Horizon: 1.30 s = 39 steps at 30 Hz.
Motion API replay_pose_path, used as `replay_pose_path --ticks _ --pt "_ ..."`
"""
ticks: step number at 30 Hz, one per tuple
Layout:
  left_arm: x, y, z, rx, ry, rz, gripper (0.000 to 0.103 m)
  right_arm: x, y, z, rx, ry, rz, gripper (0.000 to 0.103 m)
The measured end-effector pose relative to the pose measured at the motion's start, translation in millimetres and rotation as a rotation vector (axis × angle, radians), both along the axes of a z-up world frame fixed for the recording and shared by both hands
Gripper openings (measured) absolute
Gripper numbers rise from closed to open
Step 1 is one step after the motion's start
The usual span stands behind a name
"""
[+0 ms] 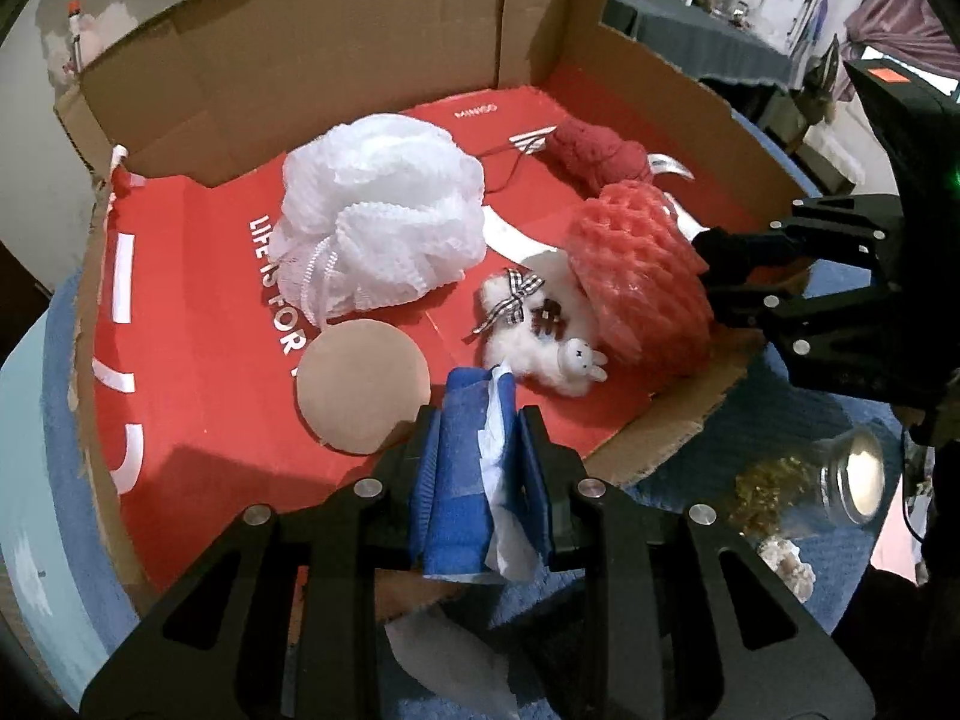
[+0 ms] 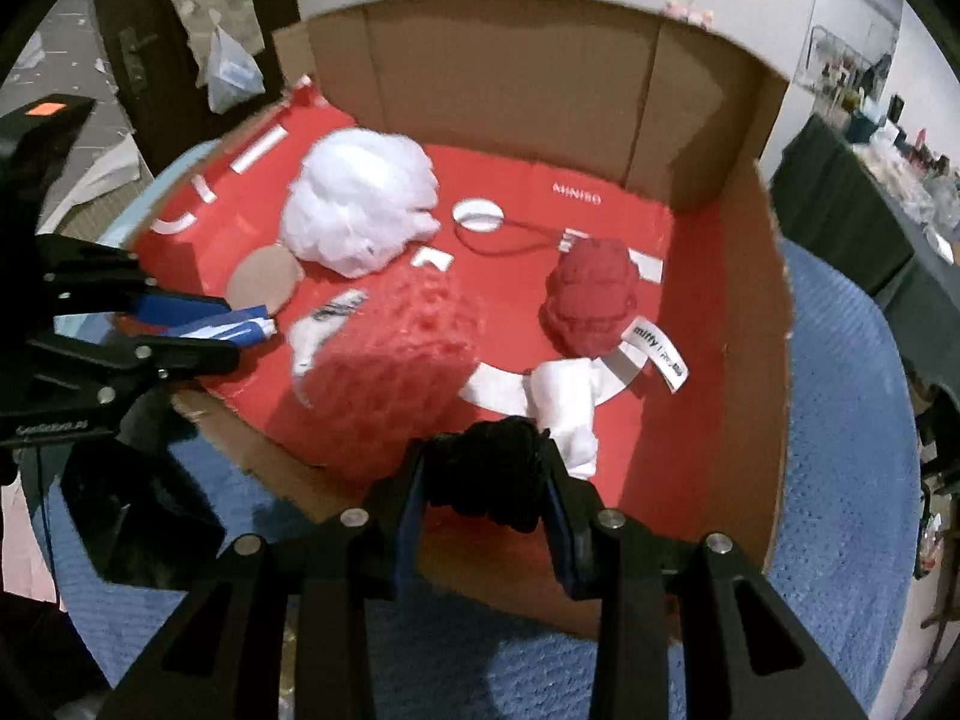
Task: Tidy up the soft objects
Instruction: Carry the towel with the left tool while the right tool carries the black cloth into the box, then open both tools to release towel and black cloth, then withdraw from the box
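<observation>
An open cardboard box (image 1: 300, 60) lined with a red bag holds a white mesh bath pouf (image 1: 384, 210), a tan round pad (image 1: 363, 387), a small white plush animal (image 1: 540, 342), a red foam net (image 1: 642, 282) and a dark red knitted item (image 1: 600, 156). My left gripper (image 1: 480, 420) is shut on a blue tissue pack (image 1: 462, 480) over the box's near edge. At the box's right side my right gripper (image 2: 485, 450) is shut on a black fuzzy soft item (image 2: 486, 480) with a white part (image 2: 570, 414) sticking out past it. Each gripper shows in the other's view, the right (image 1: 711, 279) and the left (image 2: 231, 327).
The box (image 2: 510, 78) stands on a blue knitted mat (image 2: 840, 420). A glass jar (image 1: 840, 480) lies on its side on the mat, right of the box. A dark table with clutter (image 1: 690, 30) stands behind. Tall box walls close the far and right sides.
</observation>
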<state>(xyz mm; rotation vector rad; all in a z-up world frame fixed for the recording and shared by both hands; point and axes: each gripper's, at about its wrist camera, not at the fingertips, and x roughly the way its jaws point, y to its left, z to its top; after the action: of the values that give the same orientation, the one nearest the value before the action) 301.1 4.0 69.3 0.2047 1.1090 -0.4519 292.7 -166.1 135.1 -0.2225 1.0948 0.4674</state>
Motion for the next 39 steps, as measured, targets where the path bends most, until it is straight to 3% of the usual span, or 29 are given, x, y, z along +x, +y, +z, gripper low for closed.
replay_pose_path --ticks 5,18,29,39 --pt "8.4 -1.2 -7.1 0.025 0.012 0.01 0.025 12.7 0.1 -7.6 0.001 0.038 -0.021 0.038" --pt "33.9 -1.2 -9.0 0.037 -0.028 0.041 0.025 34.5 8.5 -11.9 -0.025 -0.018 -0.046 0.038" --pt "32.3 -3.0 -9.6 0.041 -0.052 0.027 0.025 36.7 10.3 -17.3 -0.054 -0.031 -0.02 0.038" --pt "29.0 -0.9 -6.6 0.034 -0.066 0.026 0.026 34.7 12.9 -17.0 -0.067 -0.044 0.0 0.053"
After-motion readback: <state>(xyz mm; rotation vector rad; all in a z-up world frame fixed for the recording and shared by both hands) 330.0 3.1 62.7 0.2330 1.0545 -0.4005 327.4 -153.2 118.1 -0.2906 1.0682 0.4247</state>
